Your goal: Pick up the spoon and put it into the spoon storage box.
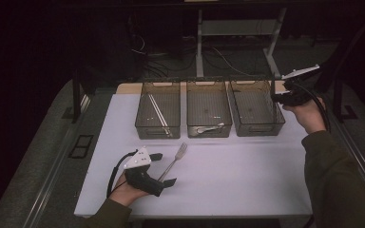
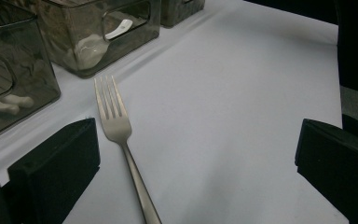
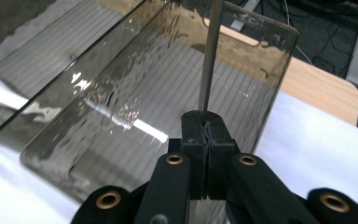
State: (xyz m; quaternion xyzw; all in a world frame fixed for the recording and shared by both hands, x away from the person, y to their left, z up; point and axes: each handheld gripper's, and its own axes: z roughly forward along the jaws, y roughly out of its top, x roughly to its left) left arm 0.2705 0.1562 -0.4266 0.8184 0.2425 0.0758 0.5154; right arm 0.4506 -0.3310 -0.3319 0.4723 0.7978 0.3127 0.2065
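1. Sorting cutlery into bins looks like the job in hand — the fork point(image 2: 114, 122) is stiff, light, slick metal, best pinched across its narrow handle.
2. Fork lies on the white table point(image 1: 247, 171), just in front of the middle bin point(image 1: 208, 116); the left gripper point(image 1: 164, 169) stands wide open, the handle between its jaws, untouched.
3. Right gripper point(image 3: 205, 135) is clamped on a thin metal utensil point(image 3: 210, 56) — over the right bin point(image 1: 256, 114), beside the middle bin.
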